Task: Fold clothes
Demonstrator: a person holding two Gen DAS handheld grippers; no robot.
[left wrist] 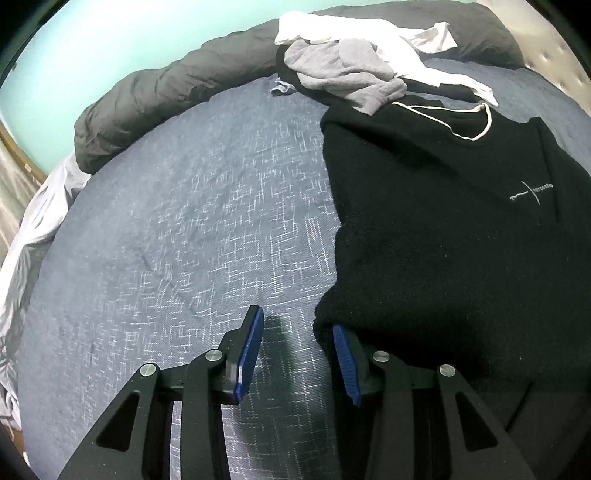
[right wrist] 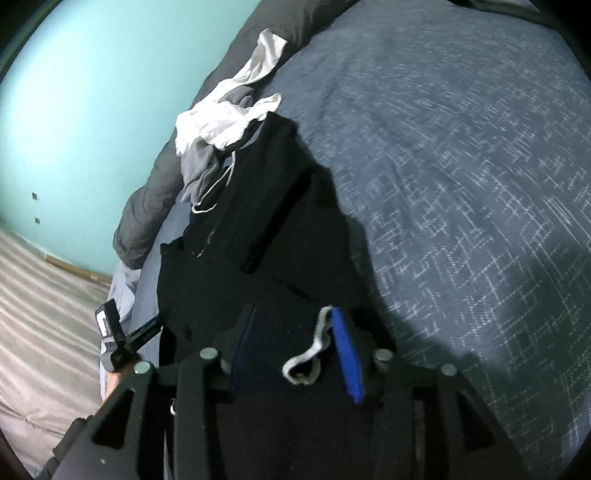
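Note:
A black sweatshirt (left wrist: 443,229) with white neck trim and a small chest logo lies spread on the blue patterned bedspread (left wrist: 192,229). My left gripper (left wrist: 297,354) is open at the garment's left lower edge. Its right finger (left wrist: 345,362) is against the black fabric, and only bedspread shows between the pads. In the right wrist view the same sweatshirt (right wrist: 258,229) runs away from my right gripper (right wrist: 295,350). Black fabric and a curl of white trim (right wrist: 314,350) lie between its blue pads, which stand apart and do not press on the cloth.
A pile of grey (left wrist: 343,74) and white clothes (left wrist: 388,33) sits at the far end of the sweatshirt, against a rolled dark duvet (left wrist: 147,107). The bed's left edge drops to a pale floor (right wrist: 44,302) below a teal wall (right wrist: 81,110). Part of a hand and another tool (right wrist: 110,332) shows there.

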